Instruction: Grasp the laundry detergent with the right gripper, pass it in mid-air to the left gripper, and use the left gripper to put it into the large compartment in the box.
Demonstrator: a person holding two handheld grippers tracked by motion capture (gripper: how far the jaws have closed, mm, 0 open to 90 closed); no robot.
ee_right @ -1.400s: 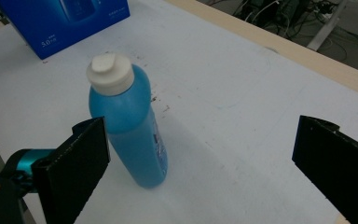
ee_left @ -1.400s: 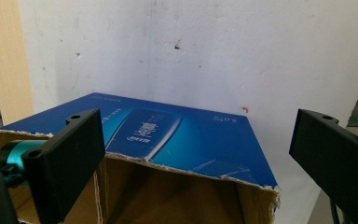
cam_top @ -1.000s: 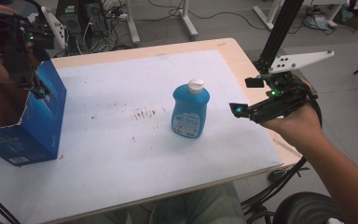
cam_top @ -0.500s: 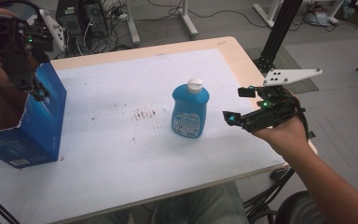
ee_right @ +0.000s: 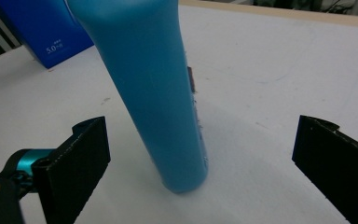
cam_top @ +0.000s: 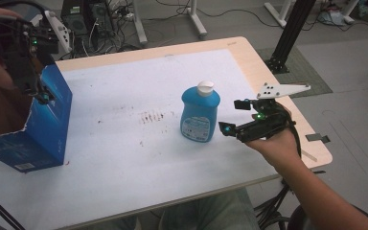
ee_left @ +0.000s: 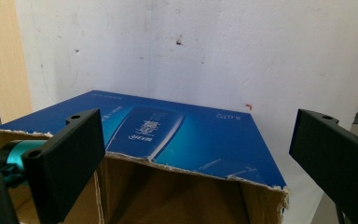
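Right tongs (cam_top: 234, 116) sit low over the bench (cam_top: 124, 143), jaws spread wide, gripping nothing. Blue bottle (cam_top: 200, 113) with white cap (cam_top: 205, 87) stands upright just ahead of them; in the right gripper view the bottle (ee_right: 154, 84) rises in line with the gap between both jaws, touching neither. Left tongs (cam_top: 37, 91) hang over the open top of the blue carton (cam_top: 43, 129), jaws also released, wide apart, empty. In the left gripper view the carton (ee_left: 186, 140) lies right below the jaws, torn cardboard rim up, brown inside. Bottle and carton well apart.
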